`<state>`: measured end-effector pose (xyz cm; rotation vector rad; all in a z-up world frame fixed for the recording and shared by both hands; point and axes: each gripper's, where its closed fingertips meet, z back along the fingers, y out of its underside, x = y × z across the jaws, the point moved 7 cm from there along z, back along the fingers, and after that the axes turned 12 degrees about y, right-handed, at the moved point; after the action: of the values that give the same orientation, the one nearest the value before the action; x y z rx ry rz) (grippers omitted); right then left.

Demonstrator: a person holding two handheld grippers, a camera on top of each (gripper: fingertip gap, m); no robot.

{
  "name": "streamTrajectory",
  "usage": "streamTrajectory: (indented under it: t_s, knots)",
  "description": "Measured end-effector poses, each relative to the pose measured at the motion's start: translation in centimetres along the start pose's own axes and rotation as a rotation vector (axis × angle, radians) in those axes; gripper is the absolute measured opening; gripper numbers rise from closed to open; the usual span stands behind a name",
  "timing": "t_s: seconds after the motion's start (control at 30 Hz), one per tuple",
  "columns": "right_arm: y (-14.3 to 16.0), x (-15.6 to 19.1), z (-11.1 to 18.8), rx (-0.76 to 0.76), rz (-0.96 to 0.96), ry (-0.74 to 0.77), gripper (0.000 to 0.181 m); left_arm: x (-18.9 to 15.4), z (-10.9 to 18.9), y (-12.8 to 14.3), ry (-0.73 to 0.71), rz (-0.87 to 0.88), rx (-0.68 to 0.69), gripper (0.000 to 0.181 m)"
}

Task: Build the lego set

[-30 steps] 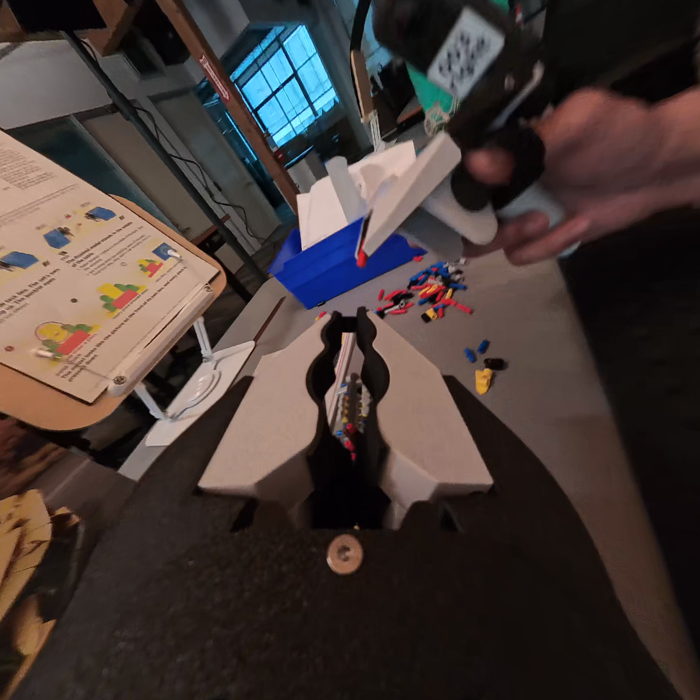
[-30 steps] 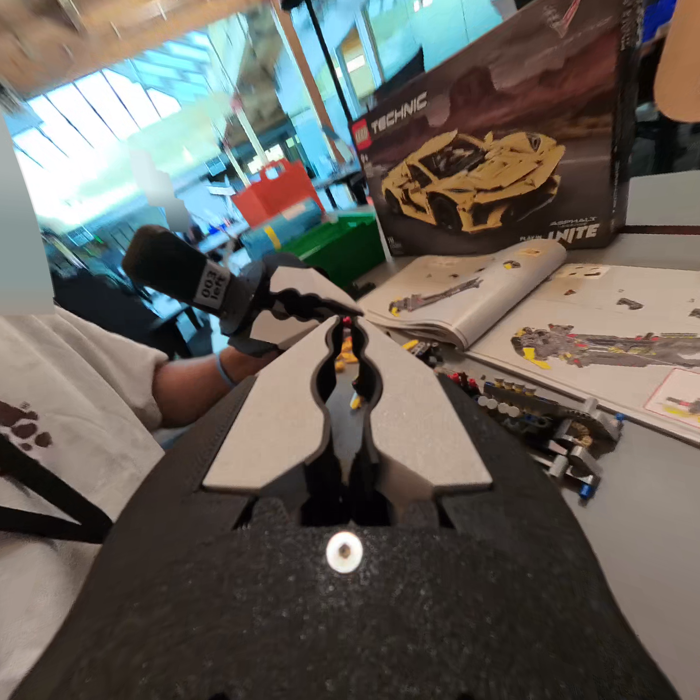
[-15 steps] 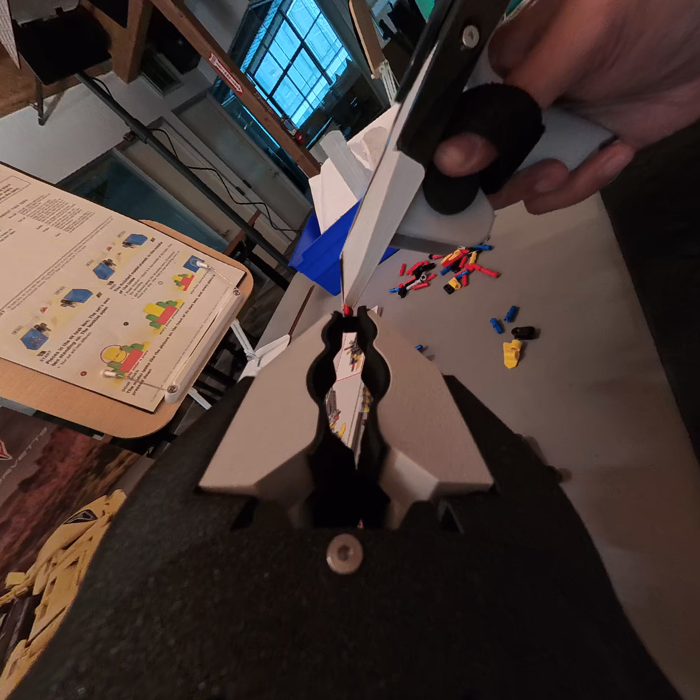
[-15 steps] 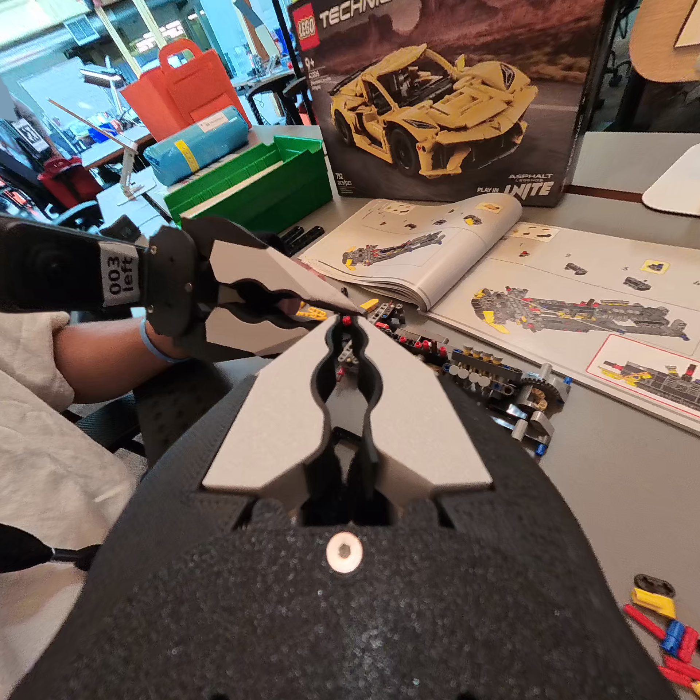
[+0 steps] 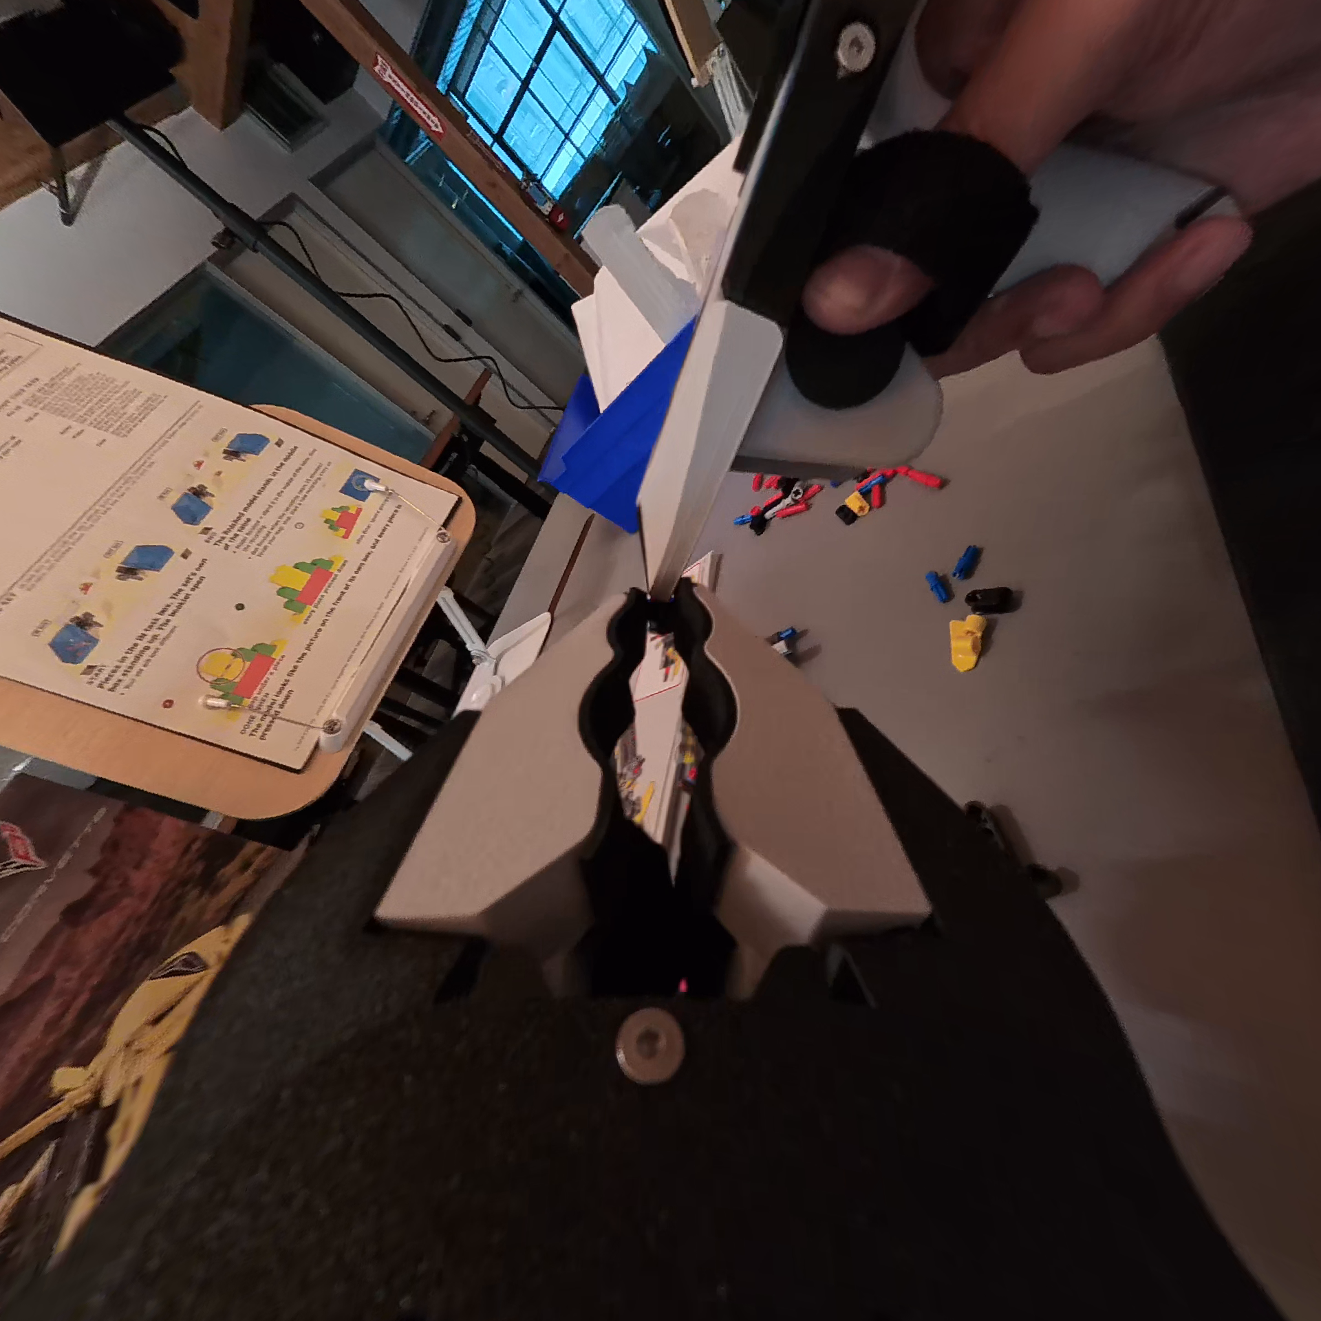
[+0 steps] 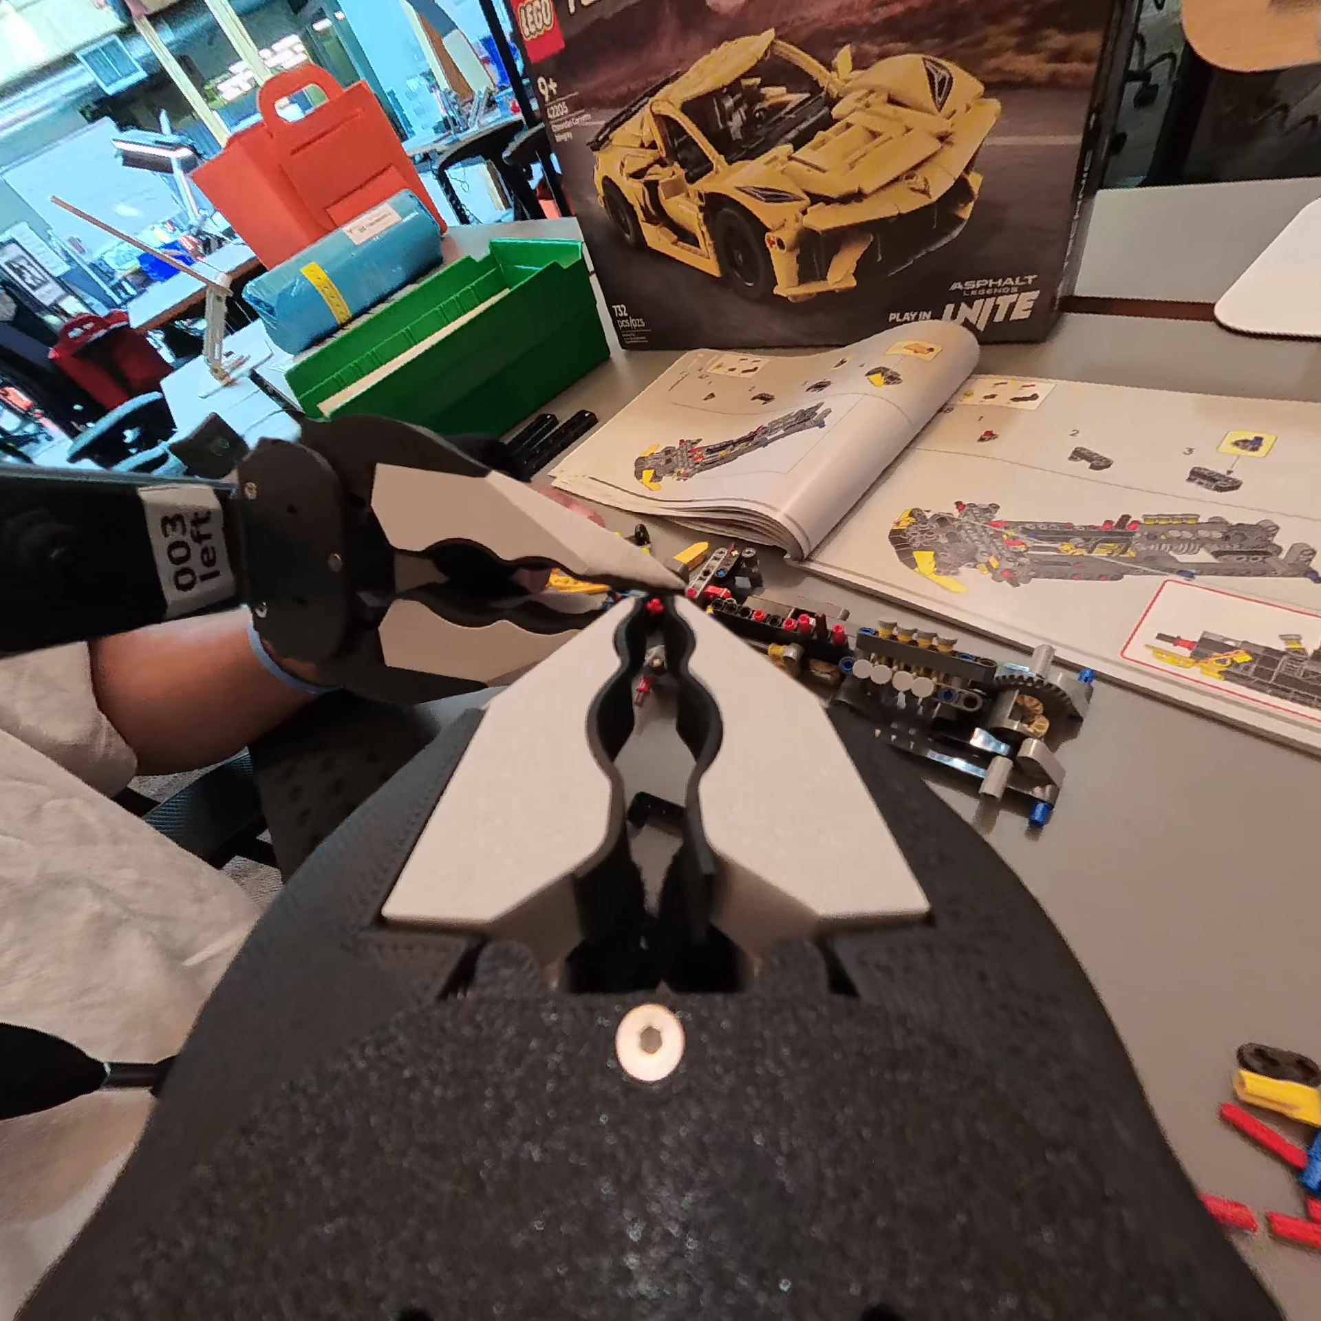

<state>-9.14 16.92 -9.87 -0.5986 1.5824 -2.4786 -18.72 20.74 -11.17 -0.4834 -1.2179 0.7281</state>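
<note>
- Right wrist view, nearest first: the right gripper (image 6: 654,607) points forward over the grey table (image 6: 1179,893), its two pale fingers drawn almost together at the tips and pinching a small red pin (image 6: 652,607).
- Coming in from the left at roughly a right angle, the left gripper (image 6: 668,582) lies nearly level, held by a bare forearm (image 6: 186,686); its tips meet the right gripper's tips at the red pin. Its fingers look nearly pressed together, but whether they clamp anything I cannot tell.
- Just beyond the tips, the half-built lego chassis (image 6: 929,686) lies on the table, with an open instruction booklet (image 6: 858,457) behind it and the set's box (image 6: 822,179) standing upright farther back. A green bin (image 6: 457,343) sits left of the box.
- Loose red, blue and yellow pieces (image 6: 1272,1115) lie at the near right edge.
- Left wrist view: the right gripper (image 5: 654,590) descends steeply from the upper right, gripped by a hand (image 5: 1072,143) with one finger through a black strap. Its tips touch the left gripper's tips.
- Farther off, scattered pieces (image 5: 822,493) dot the table, then a blue bin (image 5: 615,443); an instruction board (image 5: 179,557) stands to the left.
</note>
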Motion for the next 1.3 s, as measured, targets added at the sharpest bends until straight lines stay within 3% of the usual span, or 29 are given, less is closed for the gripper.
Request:
streamTrajectory:
  t_s: [0.13,0.5,0.6,0.73,0.9,1.07,1.3]
  knots:
    - [-0.1,0.1,0.4,-0.005,0.043,0.019,0.003,0.0,-0.1,-0.1,0.031,0.067,-0.061,0.005]
    - [-1.2,-1.2,2.3,-0.042,-0.117,-0.165,0.019,0.3,0.4,-0.8,0.038,0.122,-0.144,0.005]
    - [-0.9,-1.8,1.9,0.023,-0.315,-0.392,0.041,0.3,0.8,-1.2,0.048,0.118,-0.202,0.005]
    - [0.0,-1.8,0.4,0.151,-0.581,-0.689,0.049,0.0,1.1,-1.6,0.06,0.065,-0.251,0.005]
    - [0.5,-1.2,0.0,0.18,-0.636,-0.863,0.035,-0.2,1.3,-1.9,0.076,0.042,-0.278,0.005]
    - [0.8,-1.2,-0.2,0.156,-0.611,-0.847,0.021,-0.4,1.2,-1.8,0.095,0.055,-0.283,0.006]
    - [1.1,-1.3,-0.3,0.126,-0.6,-0.845,0.02,-0.5,1.0,-1.7,0.109,0.073,-0.28,0.006]
